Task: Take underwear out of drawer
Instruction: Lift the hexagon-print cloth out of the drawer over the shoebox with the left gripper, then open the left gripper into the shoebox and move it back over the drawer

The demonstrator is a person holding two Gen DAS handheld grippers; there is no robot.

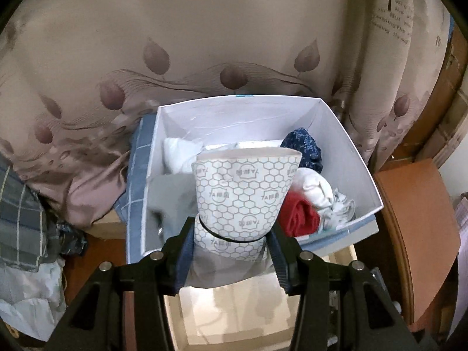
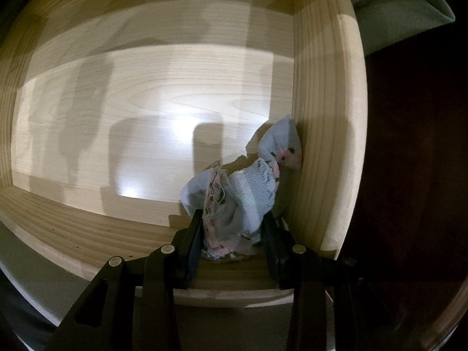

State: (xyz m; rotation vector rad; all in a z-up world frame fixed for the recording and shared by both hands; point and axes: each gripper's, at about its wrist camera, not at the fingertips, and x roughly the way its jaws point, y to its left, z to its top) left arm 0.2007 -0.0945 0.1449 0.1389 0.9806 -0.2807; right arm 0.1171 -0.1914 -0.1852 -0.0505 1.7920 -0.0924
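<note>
My left gripper (image 1: 232,234) is shut on a grey underwear pack with a white honeycomb-print paper band (image 1: 245,193) and holds it over the near edge of a white storage box (image 1: 348,143). The box holds white, red (image 1: 298,215) and dark blue (image 1: 305,146) rolled garments. My right gripper (image 2: 234,228) is shut on a light blue knitted garment with pink flowers (image 2: 251,187), in the near right corner of the light wooden drawer (image 2: 146,102), against its right wall (image 2: 321,117).
A leaf-print curtain (image 1: 204,44) hangs behind the box. An orange-brown cabinet panel (image 1: 415,219) stands at the right. Checked cloth and a plastic bag (image 1: 29,263) lie at the left. The open drawer (image 1: 234,307) lies below the left gripper.
</note>
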